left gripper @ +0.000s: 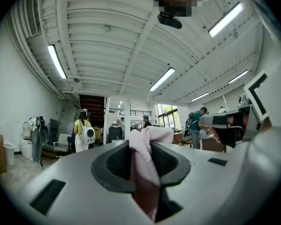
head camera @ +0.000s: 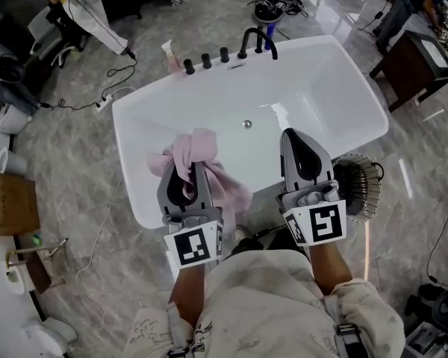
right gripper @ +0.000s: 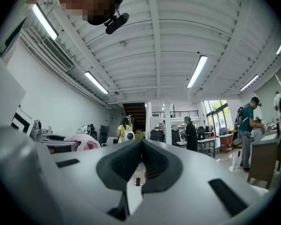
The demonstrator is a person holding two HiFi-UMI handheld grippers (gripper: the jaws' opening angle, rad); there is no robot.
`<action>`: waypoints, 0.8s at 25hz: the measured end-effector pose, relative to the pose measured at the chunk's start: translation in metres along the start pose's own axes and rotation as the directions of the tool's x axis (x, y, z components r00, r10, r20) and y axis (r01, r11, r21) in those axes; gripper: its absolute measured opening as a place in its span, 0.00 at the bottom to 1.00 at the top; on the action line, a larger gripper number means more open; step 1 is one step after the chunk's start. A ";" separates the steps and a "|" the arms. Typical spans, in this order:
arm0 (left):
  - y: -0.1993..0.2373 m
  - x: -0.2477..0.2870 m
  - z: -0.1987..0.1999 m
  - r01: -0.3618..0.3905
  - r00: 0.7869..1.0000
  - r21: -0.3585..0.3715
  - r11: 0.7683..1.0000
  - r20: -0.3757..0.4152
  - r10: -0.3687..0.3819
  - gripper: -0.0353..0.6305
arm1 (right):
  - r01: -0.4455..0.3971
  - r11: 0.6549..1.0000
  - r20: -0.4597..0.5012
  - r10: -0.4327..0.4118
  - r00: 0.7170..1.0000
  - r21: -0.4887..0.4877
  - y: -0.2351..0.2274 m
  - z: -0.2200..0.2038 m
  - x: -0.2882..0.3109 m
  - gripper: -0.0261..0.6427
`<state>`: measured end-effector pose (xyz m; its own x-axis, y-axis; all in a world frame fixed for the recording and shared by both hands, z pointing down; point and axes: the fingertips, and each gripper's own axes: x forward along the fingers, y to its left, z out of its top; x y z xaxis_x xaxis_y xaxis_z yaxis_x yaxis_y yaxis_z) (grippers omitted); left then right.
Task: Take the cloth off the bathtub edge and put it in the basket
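Observation:
A pink cloth (head camera: 203,152) hangs bunched from my left gripper (head camera: 185,164), which is shut on it above the near rim of the white bathtub (head camera: 336,73). In the left gripper view the cloth (left gripper: 149,137) is pinched between the dark pads and spills over their tips, where my left gripper (left gripper: 140,146) points level into the room. My right gripper (head camera: 290,135) is held beside it over the tub with its jaws together and nothing in them; its own view shows the right gripper (right gripper: 141,143) with the pads meeting. A dark wire basket (head camera: 361,186) stands on the floor at the tub's near right.
A black faucet (head camera: 257,42) and knobs line the tub's far rim, with a pink bottle (head camera: 169,54) at its left. Cables (head camera: 97,103) run across the marble floor. A cardboard box (head camera: 13,203) sits at the left, a dark cabinet (head camera: 412,66) at the right. People (right gripper: 191,135) stand far off.

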<state>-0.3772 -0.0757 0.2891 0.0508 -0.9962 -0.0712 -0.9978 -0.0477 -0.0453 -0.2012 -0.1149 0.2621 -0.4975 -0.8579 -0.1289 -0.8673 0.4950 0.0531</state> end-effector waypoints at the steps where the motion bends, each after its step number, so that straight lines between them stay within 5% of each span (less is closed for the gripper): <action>1: -0.009 0.003 0.001 0.010 1.000 -0.001 1.000 0.001 -0.010 0.20 | 0.017 1.000 -0.002 -0.017 1.000 0.002 -0.011 -0.001 -0.006 0.02; 12: -0.119 0.039 0.030 0.129 0.991 -0.001 0.992 0.041 -0.129 0.20 | 0.168 0.986 -0.002 -0.168 0.986 -0.001 -0.126 0.008 -0.064 0.02; 20: -0.219 0.065 0.040 0.261 0.963 -0.002 0.965 0.063 -0.261 0.20 | 0.299 0.954 0.004 -0.299 0.954 -0.010 -0.212 0.013 -0.118 0.02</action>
<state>-0.1537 -0.1272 0.2547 0.3117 -0.9427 -0.1192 -0.9499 -0.3065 -0.0607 0.0418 -0.1165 0.2533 -0.2153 -0.9661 -0.1425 -0.9765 0.2144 0.0220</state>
